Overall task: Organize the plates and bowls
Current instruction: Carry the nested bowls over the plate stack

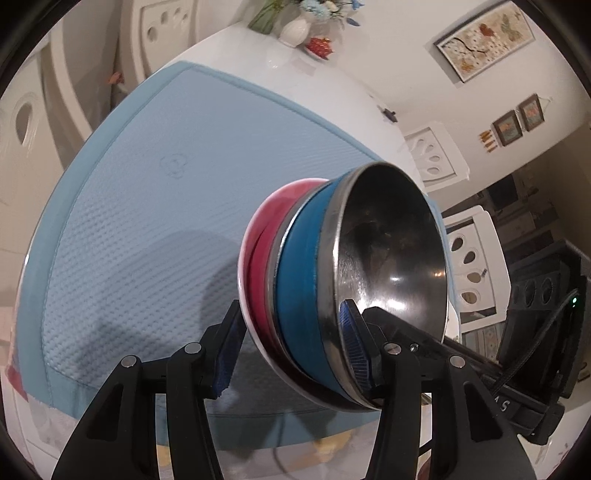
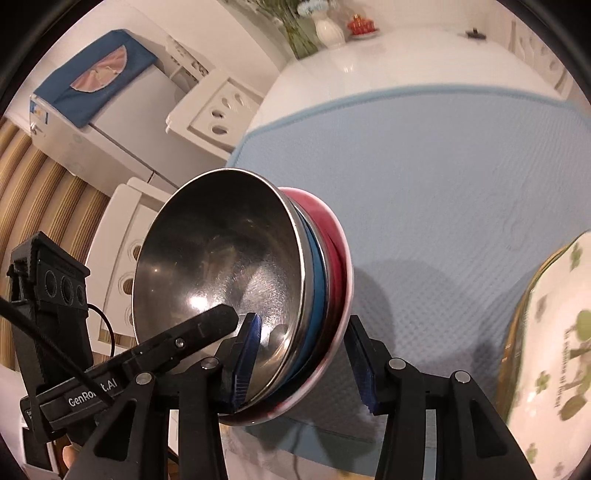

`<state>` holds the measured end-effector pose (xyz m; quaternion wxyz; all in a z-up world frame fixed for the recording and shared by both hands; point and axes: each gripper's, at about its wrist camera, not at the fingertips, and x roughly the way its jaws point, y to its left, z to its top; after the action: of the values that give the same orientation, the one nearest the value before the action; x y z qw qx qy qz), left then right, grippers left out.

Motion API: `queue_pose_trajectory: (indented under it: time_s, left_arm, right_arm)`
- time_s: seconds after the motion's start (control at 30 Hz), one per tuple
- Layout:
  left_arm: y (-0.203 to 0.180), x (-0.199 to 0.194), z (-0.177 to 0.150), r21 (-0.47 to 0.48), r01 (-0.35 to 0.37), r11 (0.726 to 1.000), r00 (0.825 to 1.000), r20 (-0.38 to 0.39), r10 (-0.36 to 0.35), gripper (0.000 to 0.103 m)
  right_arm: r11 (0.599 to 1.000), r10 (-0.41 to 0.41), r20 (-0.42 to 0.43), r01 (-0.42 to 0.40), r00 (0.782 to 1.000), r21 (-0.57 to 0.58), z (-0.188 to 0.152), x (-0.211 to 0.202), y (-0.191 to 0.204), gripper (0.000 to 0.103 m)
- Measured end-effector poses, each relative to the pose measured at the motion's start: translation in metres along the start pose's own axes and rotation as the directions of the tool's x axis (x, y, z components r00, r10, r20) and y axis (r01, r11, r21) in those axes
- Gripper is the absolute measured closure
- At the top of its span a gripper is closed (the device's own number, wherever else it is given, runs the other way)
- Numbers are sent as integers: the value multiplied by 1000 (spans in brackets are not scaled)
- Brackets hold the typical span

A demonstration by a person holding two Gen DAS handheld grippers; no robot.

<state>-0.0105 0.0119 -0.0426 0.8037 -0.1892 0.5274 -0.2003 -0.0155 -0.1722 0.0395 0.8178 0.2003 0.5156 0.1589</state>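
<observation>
left gripper [image 1: 291, 347]: pinching the near rim of a nested stack — shiny steel bowl [image 1: 391, 258] in a blue bowl [image 1: 299, 273] in a red bowl [image 1: 260, 258] | right gripper [image 2: 303, 354]: pinching the stack's opposite rim | stack: tilted, between both grippers, above pale blue quilted mat [image 1: 147, 177] | white leaf-patterned dish [image 2: 554, 350]: right of right gripper

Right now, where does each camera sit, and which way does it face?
Left wrist: sits on the left tool, looking down along its fingers at the nested bowl stack over the blue mat; the right tool's finger reaches into the steel bowl.
Right wrist: sits on the right tool, facing the same stack from its opposite side; the left tool shows, and a patterned plate at the right edge.
Shared: stack, mat, white vase.
</observation>
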Motion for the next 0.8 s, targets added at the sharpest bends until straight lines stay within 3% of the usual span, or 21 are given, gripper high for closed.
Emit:
queue_pose_trajectory:
  time_s: [0.27, 0.5, 0.8]
  left_arm:
    - [-39, -9, 6, 91, 13, 996, 999, 36, -16, 55]
    - [-85, -3, 2, 144, 59, 988, 997, 41, -65, 55]
    - [-156, 48, -28, 190, 129, 973, 991, -58, -120, 55]
  right_arm:
    - [999, -9, 81, 13, 997, -43, 7, -38, 1, 57]
    - [1000, -24, 125, 24, 992, 2, 1, -83, -23, 57]
    - [992, -100, 128, 89, 987, 92, -24, -142, -94, 57]
